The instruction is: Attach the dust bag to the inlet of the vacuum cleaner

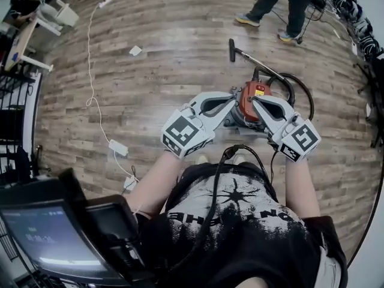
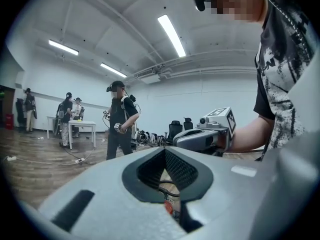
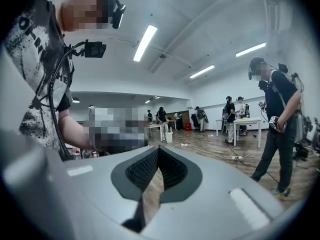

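Well above the vacuum cleaner (image 1: pixel 251 90) — left gripper (image 1: pixel 231 102) and right gripper (image 1: pixel 257 102), both closed, empty.

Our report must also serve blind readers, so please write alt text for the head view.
Seen from above, a person holds the left claw and the right claw side by side, both shut and empty, over a red vacuum cleaner with a black hose on a wooden floor. Another person's legs show at the top edge.
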